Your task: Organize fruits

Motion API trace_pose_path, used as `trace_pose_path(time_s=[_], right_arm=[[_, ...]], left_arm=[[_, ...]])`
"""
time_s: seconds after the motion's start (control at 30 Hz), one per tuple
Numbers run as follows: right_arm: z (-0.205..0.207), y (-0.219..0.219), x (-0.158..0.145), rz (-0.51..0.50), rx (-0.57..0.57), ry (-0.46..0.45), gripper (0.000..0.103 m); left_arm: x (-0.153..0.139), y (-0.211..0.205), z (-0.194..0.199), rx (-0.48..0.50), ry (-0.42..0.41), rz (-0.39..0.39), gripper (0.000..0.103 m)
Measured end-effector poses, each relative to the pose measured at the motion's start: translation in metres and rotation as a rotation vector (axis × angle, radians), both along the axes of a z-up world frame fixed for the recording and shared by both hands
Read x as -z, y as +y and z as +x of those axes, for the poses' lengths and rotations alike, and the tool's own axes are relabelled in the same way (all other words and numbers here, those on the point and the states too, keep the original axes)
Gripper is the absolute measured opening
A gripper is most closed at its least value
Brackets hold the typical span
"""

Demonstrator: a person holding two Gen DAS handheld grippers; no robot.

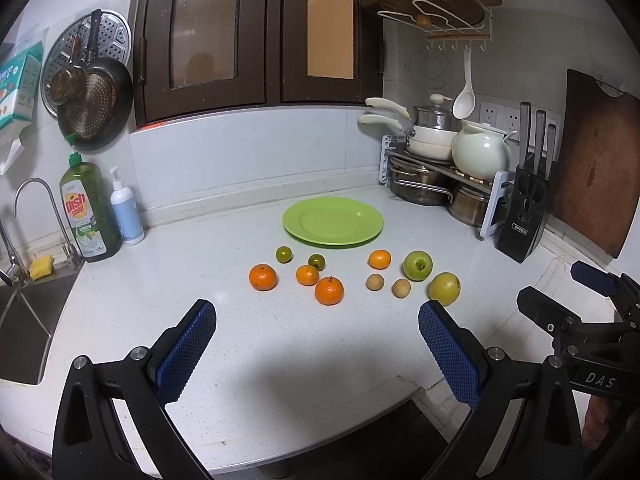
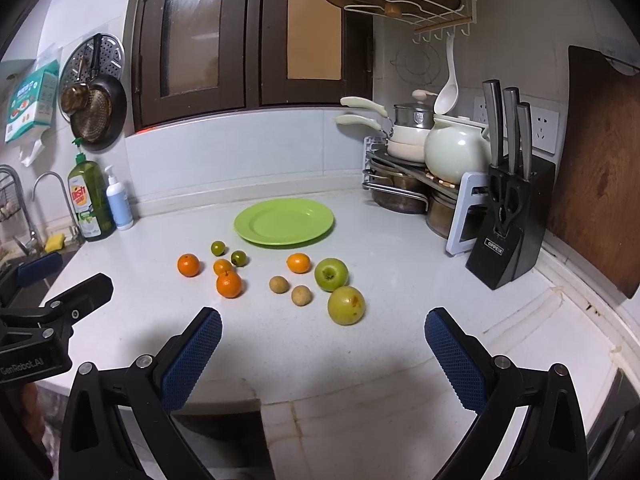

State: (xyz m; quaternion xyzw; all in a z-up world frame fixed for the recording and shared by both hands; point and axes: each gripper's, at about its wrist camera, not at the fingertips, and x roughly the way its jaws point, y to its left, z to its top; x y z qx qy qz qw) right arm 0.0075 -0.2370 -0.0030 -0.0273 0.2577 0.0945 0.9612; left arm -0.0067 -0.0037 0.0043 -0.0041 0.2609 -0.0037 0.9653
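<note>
Fruits [image 1: 328, 276] lie ahead of left gripper [image 1: 316, 320] (jaws apart).

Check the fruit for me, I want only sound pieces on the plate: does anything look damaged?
The yellow-green fruit nearest the right gripper has brown blemishes on its skin. The other fruits look sound.
</note>
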Motion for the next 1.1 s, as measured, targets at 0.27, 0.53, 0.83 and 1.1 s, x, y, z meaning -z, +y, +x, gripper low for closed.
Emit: trace_pose_path(time_s=[0.27, 0.53, 0.83, 1.1], right_arm=[[-0.0016, 0.0002, -0.0014, 0.0, -0.002, -0.002, 0.102], [-0.0011, -0.0012, -0.0033, -0.001, -0.002, -0.005, 0.102], [-0.0008, -0.0017, -0.0036, -0.003, -0.002, -0.007, 0.102], [-0.0003, -0.0001, -0.0033, -0.009, -0.003, -0.004, 0.102]], left_arm=[[0.0001, 0.0006, -0.0006, 0.005, -0.001, -0.005, 0.103], [-0.0004, 0.0012, 0.0002, 0.008, -0.007, -0.002, 0.103], [-0.0006, 0.0002, 0.0, 0.01, -0.006, -0.004, 0.103], [-0.0007, -0.0008, 0.0005, 0.014, -0.005, -0.008, 0.103]])
